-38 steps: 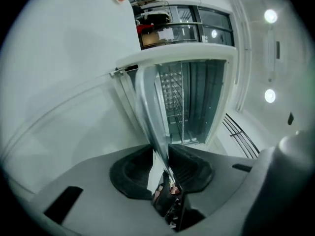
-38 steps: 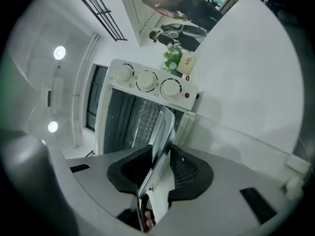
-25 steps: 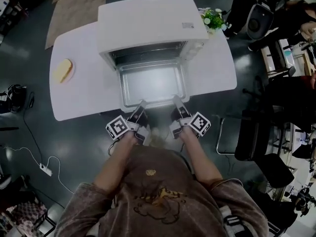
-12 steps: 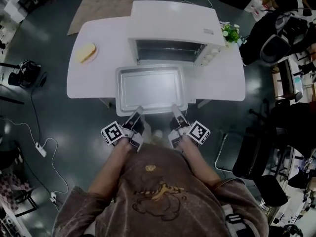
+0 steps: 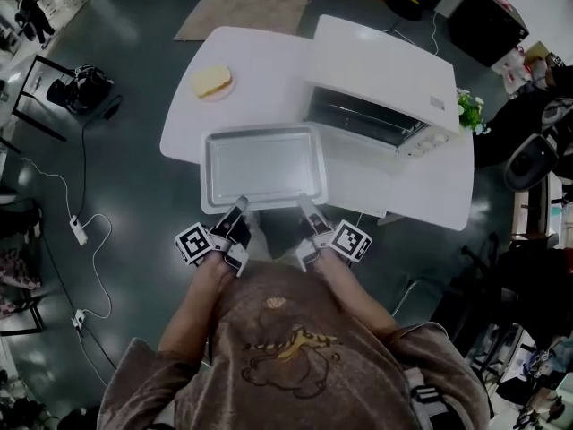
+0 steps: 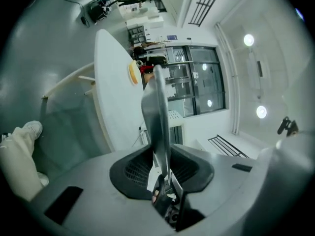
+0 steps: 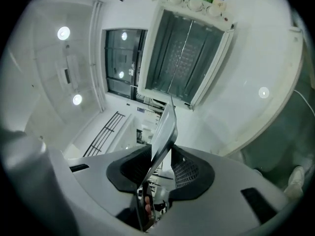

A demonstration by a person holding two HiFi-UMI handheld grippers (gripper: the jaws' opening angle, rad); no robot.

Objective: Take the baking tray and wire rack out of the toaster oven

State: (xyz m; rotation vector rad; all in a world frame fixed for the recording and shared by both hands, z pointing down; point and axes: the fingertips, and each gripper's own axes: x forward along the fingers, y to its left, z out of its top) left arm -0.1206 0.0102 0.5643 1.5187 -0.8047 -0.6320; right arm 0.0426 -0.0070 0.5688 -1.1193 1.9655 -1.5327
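The silver baking tray (image 5: 261,164) is out of the white toaster oven (image 5: 385,65) and hangs level over the table's near left part. Both grippers hold its near rim. My left gripper (image 5: 237,207) is shut on the rim's left part, my right gripper (image 5: 304,207) on its right part. The left gripper view shows the tray edge-on (image 6: 156,109) between the left gripper's (image 6: 160,167) pads. In the right gripper view the tray's edge (image 7: 165,127) runs up from the right gripper (image 7: 158,170). The oven mouth (image 7: 186,53) stands open with the wire rack (image 7: 183,63) inside.
On the white table (image 5: 264,65), a slice of bread on a small plate (image 5: 213,82) lies at the far left. A small potted plant (image 5: 468,110) stands right of the oven. A power strip and cables (image 5: 79,233) lie on the floor to the left.
The tray has come out of the oven mouth toward the person and then swung left, away from the oven. Both grippers kept their hold and moved with it.
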